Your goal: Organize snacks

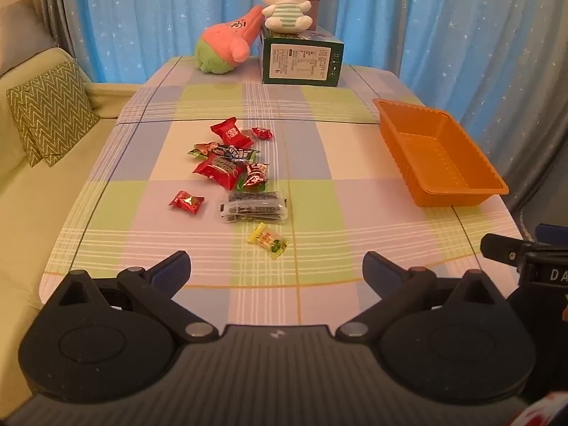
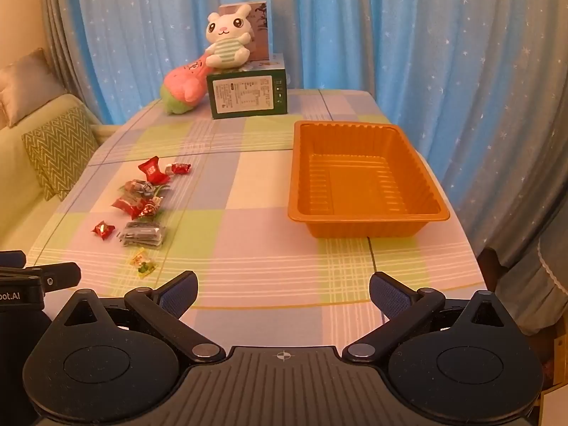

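Small yellow-green wrapped candy (image 1: 268, 240) lies just above centre, straight ahead of the wide-spread, empty left tool (image 1: 276, 269); right tool (image 2: 283, 293) equally wide.

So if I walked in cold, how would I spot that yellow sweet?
Start at the checked table and find the scatter of snacks left of the orange tray. Follow the scatter toward the near edge: the yellow sweet lies alone, just past the dark packet. It is the only yellow-and-green wrapper; most others are red.
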Demonstrator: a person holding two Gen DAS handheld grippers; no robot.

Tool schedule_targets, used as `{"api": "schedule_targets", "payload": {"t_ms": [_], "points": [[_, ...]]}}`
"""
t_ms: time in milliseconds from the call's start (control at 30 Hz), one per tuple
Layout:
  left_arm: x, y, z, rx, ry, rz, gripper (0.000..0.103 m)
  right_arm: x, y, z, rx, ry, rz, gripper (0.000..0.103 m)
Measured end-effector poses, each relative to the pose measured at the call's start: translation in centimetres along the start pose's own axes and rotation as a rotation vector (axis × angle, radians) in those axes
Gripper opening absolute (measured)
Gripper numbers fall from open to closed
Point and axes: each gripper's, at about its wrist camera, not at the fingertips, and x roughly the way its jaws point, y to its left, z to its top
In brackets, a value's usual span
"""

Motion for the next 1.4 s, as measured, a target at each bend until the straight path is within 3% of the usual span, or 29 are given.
{"api": "schedule_targets", "payload": {"t_ms": [1400], "points": [[-0.1, -0.9, 0.0, -0.003, 0.004, -0.026, 0.102, 0.1, 0.9, 0.2, -0.015, 0.015, 0.009, 0.102]]}}
